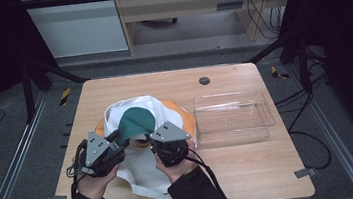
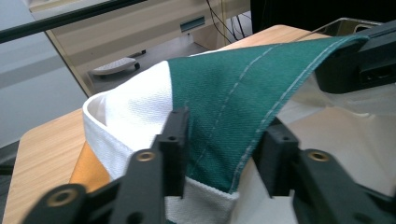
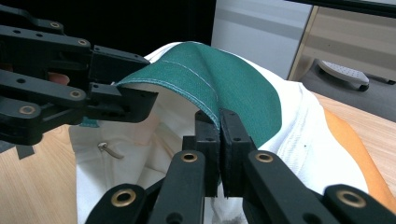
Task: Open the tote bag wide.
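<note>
The bench [image 1: 253, 171] was a pale wooden top, and most of its middle was taken up by a bag [image 1: 147, 168] of white canvas with orange parts and a green flap [image 1: 136, 123]. It lay slumped just left of a clear tray [image 1: 233, 118] and in front of both hands. The cloth looked light and soft, with no stiffness of its own, so it would likely sag and fold wherever it was not held; the stitched hem of the flap seemed the firmest place to take hold.

The right hand-held gripper [image 3: 219, 123] had its jaws pressed together on that hem, pinching the flap and holding it up off the bag. The left hand-held gripper [image 2: 224, 140] straddled the flap farther along. Its jaws stood apart on either side of the green cloth. Its left pad lay against the cloth, while the right one sat at the hem without clearly pressing, so no firm grip showed there.
</note>
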